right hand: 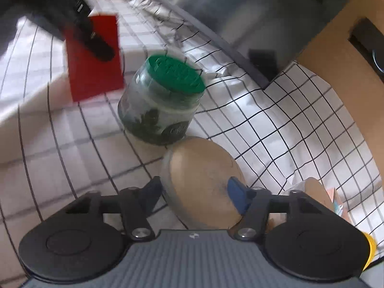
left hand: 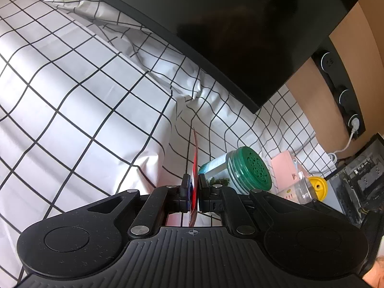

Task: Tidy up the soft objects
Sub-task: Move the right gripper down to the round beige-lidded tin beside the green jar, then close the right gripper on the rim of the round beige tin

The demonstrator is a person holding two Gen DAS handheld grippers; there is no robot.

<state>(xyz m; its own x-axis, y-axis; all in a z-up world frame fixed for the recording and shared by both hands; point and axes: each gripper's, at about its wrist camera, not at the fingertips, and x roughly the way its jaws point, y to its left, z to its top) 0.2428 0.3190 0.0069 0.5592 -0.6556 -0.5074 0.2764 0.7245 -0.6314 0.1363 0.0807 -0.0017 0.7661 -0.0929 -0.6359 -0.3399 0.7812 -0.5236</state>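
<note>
My left gripper (left hand: 194,187) is shut on a flat red packet (left hand: 195,160), seen edge-on and standing upright between the pads. In the right wrist view the same red packet (right hand: 96,76) hangs at the upper left with a dark finger (right hand: 96,43) across it. My right gripper (right hand: 194,189) sits around a tan-lidded jar (right hand: 201,168) lying tilted on the checked sheet (right hand: 288,124). Both fingers touch the jar's sides. A green-lidded jar (right hand: 163,100) stands just beyond it, also visible as the green-lidded jar (left hand: 242,168) right of my left gripper.
A black panel (left hand: 240,24) overhangs the checked bedding (left hand: 72,96). At the right lie a pink box (left hand: 285,168), a yellow-capped bottle (left hand: 312,187) and a black socket strip (left hand: 340,91). A second tan lid (right hand: 316,196) lies beside my right gripper.
</note>
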